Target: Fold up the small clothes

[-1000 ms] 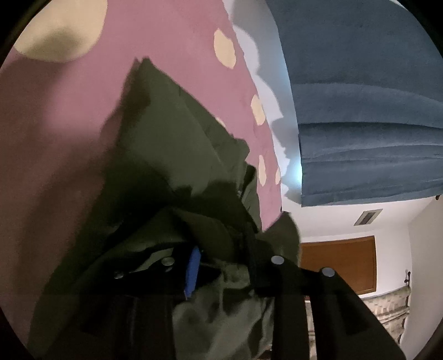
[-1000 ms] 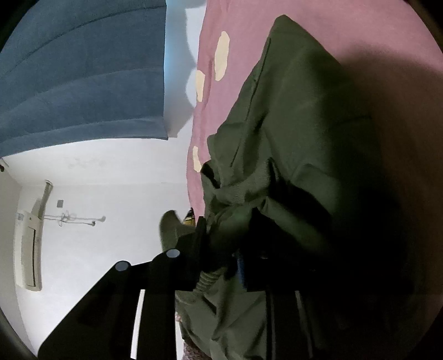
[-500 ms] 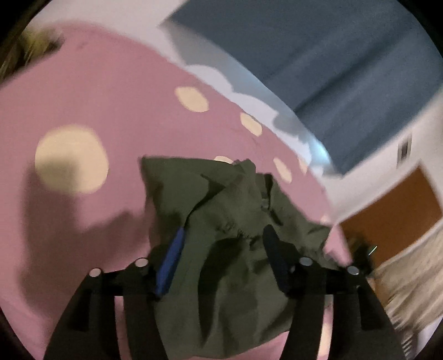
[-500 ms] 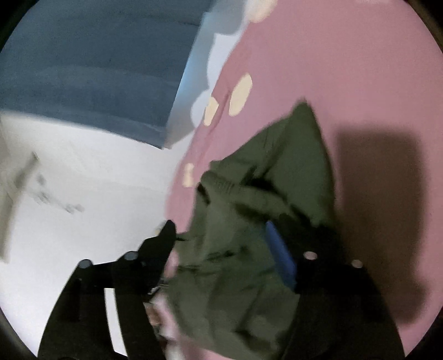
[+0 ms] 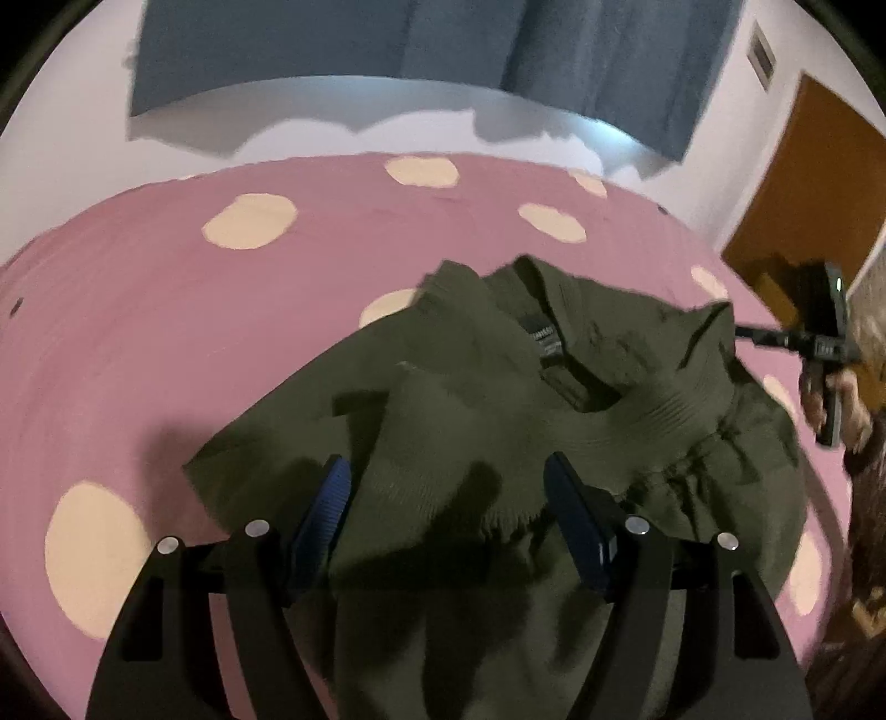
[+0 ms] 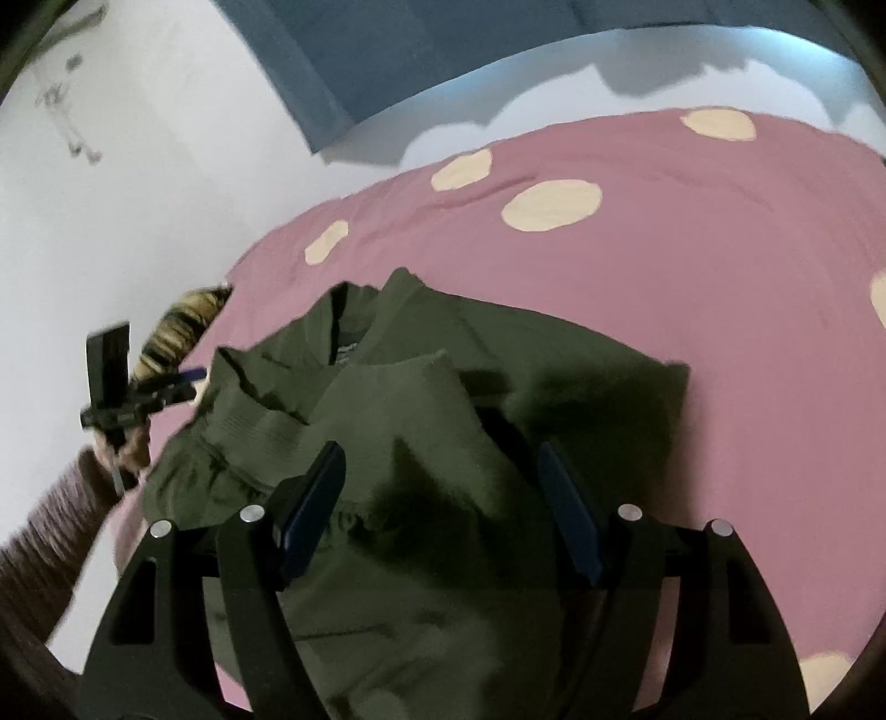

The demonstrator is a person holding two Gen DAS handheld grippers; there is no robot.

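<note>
A dark olive green garment (image 5: 498, 399) lies rumpled on the pink bedspread (image 5: 166, 310), collar and label facing up and a sleeve folded over its body. My left gripper (image 5: 446, 471) hovers above the garment's near part. Its jaws are opening, and the blue pads stand apart from the cloth below. In the right wrist view the same garment (image 6: 443, 421) lies under my right gripper (image 6: 440, 454), which is open with its pads clear of the fabric. Nothing is held.
The pink bedspread has cream dots (image 6: 551, 205). A blue curtain (image 5: 387, 50) hangs on the white wall behind the bed, and a brown door (image 5: 803, 183) stands at the right. A hand (image 5: 847, 410) and a brown sleeve (image 6: 44, 548) show at the bed's edges. A striped cloth (image 6: 177, 327) lies at the left edge.
Both grippers let go of the green garment and their jaws spread wide. Both rose and rolled back to level, and the garment now lies on the bedspread.
</note>
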